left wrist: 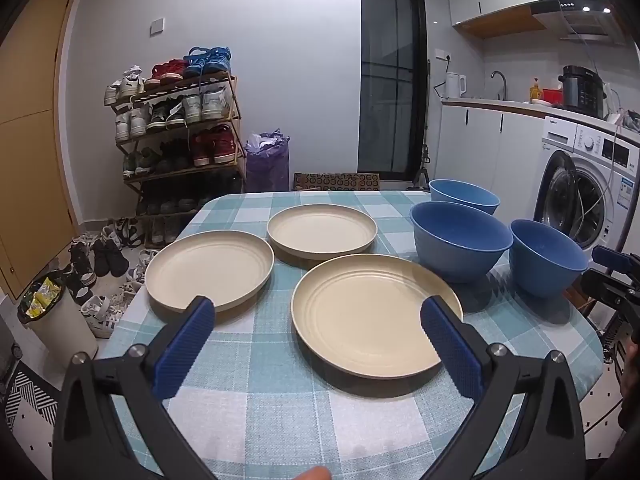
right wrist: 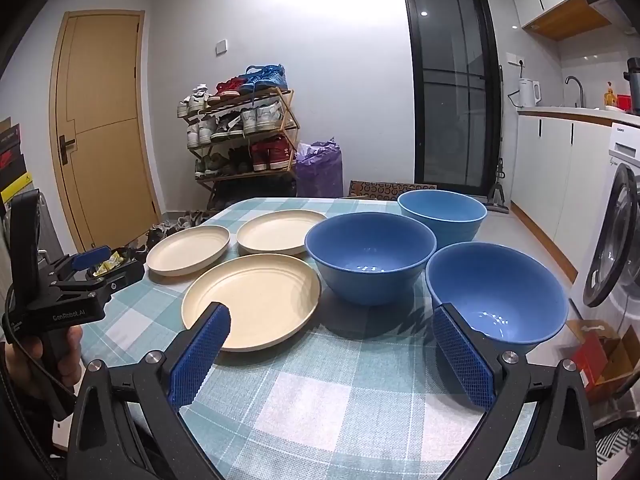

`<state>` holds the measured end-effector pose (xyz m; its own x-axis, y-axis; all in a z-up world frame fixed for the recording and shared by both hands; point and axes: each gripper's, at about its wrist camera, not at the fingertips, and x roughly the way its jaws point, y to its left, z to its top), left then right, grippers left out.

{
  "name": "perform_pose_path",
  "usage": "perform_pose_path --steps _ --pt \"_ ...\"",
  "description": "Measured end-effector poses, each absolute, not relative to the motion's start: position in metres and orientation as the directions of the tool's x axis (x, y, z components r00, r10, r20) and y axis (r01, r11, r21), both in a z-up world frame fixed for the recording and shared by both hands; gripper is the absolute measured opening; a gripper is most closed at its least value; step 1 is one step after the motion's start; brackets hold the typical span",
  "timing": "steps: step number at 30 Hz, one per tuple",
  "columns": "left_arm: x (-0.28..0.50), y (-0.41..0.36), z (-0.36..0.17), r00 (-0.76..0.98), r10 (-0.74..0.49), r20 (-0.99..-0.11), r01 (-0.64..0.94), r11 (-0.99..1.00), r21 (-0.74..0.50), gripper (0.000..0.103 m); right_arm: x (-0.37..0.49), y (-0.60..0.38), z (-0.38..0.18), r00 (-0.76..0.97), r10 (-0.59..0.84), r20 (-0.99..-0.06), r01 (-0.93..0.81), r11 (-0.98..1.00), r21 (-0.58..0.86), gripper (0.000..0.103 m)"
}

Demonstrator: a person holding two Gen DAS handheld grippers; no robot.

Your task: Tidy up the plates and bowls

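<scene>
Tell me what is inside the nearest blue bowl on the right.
Nothing shows inside the nearest blue bowl: its blue floor is bare, with only light glints. The right gripper finger covers a bit of its near rim, so that patch is hidden.

Bright overhead glare on wall [left wrist: 260, 0]; soft shadows under bowls [right wrist: 370, 264]; fisheye bending, dark vignette corners; sharp focus.

Grey walls, a wooden door [right wrist: 105, 128], a crowded shoe rack [left wrist: 180, 128] (sneakers mostly), a washing machine [left wrist: 588, 184].
</scene>
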<state>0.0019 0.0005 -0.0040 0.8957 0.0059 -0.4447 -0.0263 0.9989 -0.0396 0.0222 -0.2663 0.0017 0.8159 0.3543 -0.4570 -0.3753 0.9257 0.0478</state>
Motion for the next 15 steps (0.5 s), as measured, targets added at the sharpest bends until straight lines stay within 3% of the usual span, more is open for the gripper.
perform_pose_path --steps 15 --pt "0.0022 0.0013 -0.0035 0.895 0.001 -0.447 -0.02 0.999 -0.038 0.103 0.016 -0.261 0.0002 0.819 0.348 -0.455 -0.384 0.923 0.015 0.103"
